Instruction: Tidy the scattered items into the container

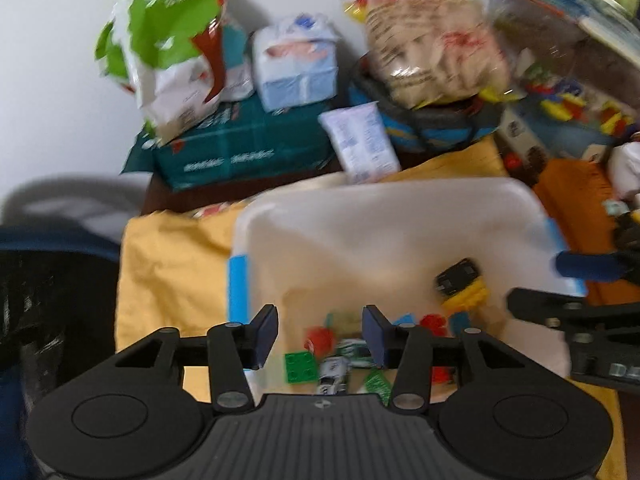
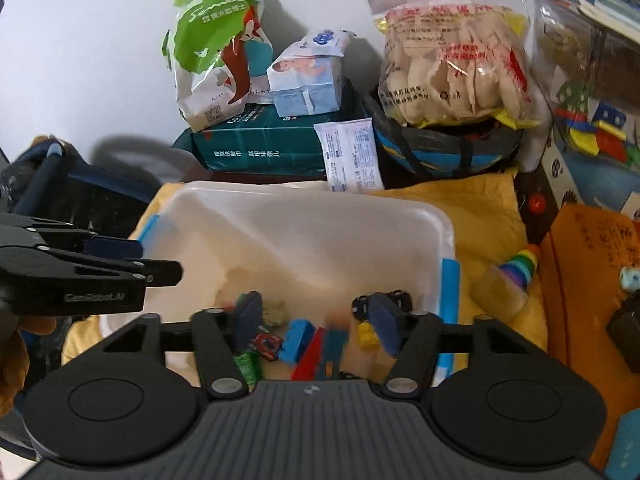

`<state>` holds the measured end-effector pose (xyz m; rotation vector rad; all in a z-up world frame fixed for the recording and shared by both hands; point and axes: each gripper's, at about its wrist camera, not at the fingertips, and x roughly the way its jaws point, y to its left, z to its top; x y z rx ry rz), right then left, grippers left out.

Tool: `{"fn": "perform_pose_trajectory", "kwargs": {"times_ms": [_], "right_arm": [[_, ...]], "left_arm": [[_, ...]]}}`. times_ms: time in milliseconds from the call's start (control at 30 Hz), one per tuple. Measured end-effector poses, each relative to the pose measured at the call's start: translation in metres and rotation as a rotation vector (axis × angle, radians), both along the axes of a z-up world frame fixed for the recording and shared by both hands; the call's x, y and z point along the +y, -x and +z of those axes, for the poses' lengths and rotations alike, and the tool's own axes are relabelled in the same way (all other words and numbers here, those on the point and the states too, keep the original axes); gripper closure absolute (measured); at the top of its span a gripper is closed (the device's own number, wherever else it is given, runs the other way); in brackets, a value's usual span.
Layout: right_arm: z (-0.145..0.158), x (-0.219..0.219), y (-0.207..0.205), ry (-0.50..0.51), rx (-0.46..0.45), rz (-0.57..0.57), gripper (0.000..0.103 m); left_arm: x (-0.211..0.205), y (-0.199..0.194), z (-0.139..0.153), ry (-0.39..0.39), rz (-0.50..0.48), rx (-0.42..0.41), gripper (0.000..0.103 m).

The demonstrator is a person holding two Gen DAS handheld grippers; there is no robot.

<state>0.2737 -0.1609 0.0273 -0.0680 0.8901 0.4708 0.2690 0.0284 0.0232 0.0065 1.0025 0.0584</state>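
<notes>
A translucent white bin [image 1: 400,192] [image 2: 320,200] with blue latches sits on a yellow cloth. My left gripper [image 1: 320,334] hangs open over its near end, pads bare. Below it lie a green brick [image 1: 300,366], a red piece [image 1: 320,338] and a white toy car [image 1: 332,372]; a yellow-and-black vehicle [image 1: 460,284] lies further right. My right gripper [image 2: 316,322] is open above a red toy car [image 2: 266,344], a blue brick [image 2: 296,340] and a red brick [image 2: 310,360]. A blurred blue-orange piece [image 2: 335,334] shows between its jaws, touching neither pad. A rainbow toy [image 2: 520,268] lies outside on the cloth.
Behind the bin stand a green-white bag [image 2: 212,48], a tissue pack [image 2: 308,80] on a teal package [image 2: 260,148], and a cracker bag [image 2: 452,64] on a dark basket. A toy box [image 2: 592,128] and an orange surface [image 2: 588,272] are at right, a dark blue frame [image 2: 44,172] at left.
</notes>
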Motion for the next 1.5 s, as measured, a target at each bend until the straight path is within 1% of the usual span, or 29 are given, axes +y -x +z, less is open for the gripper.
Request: {"fn": "perform_pose_trajectory", "kwargs": {"times_ms": [67,100,167,233,267,300,333,433,533,700,900,1033,1233,1367,1500], "right_arm": [[0.0,-0.002,0.002,-0.007,-0.004,0.007,0.033],[0.0,-0.003,0.002,-0.01,-0.003,0.008,0.032],[0.0,-0.005,0.004,-0.013,0.006,0.008,0.032],[0.001,-0.006,0.004,-0.013,0.018,0.008,0.03],[0.001,-0.006,0.003,-0.008,0.022,0.006,0.027],[0.003,-0.006,0.004,-0.002,0.024,0.006,0.019],[0.005,-0.005,0.005,0.003,0.023,0.009,0.015],[0.013,-0.003,0.007,0.024,0.014,0.028,0.015],[0.021,0.0,0.005,0.036,0.027,0.029,0.015],[0.029,0.002,0.005,0.049,0.019,0.038,0.014],[0.028,0.006,0.009,0.065,0.021,0.055,0.014],[0.027,0.005,0.011,0.065,0.021,0.056,0.014],[0.025,0.004,0.013,0.073,0.024,0.049,0.014],[0.025,0.004,0.012,0.084,0.024,0.046,0.014],[0.025,0.005,0.013,0.093,0.02,0.048,0.014]], "left_arm": [[0.002,0.004,0.002,0.007,0.002,-0.009,0.042],[0.001,0.005,0.003,-0.001,0.002,-0.011,0.04],[-0.001,0.007,0.005,-0.016,0.001,-0.003,0.039],[-0.003,0.008,0.008,-0.005,-0.005,0.008,0.039],[-0.004,0.008,0.01,-0.001,-0.01,0.016,0.038],[-0.005,0.008,0.012,-0.003,-0.015,0.024,0.038],[-0.007,0.008,0.013,-0.01,-0.019,0.026,0.038],[-0.01,0.008,0.019,-0.036,-0.028,0.037,0.037],[-0.011,0.006,0.026,-0.072,-0.013,0.051,0.037],[-0.011,0.001,0.034,-0.126,-0.002,0.077,0.037],[-0.012,-0.003,0.036,-0.146,0.0,0.109,0.037],[-0.013,-0.005,0.032,-0.143,-0.001,0.133,0.037],[-0.014,-0.004,0.03,-0.147,-0.001,0.135,0.037],[-0.014,-0.005,0.028,-0.119,0.0,0.144,0.037],[-0.019,-0.004,0.024,-0.106,-0.026,0.152,0.035]]}}
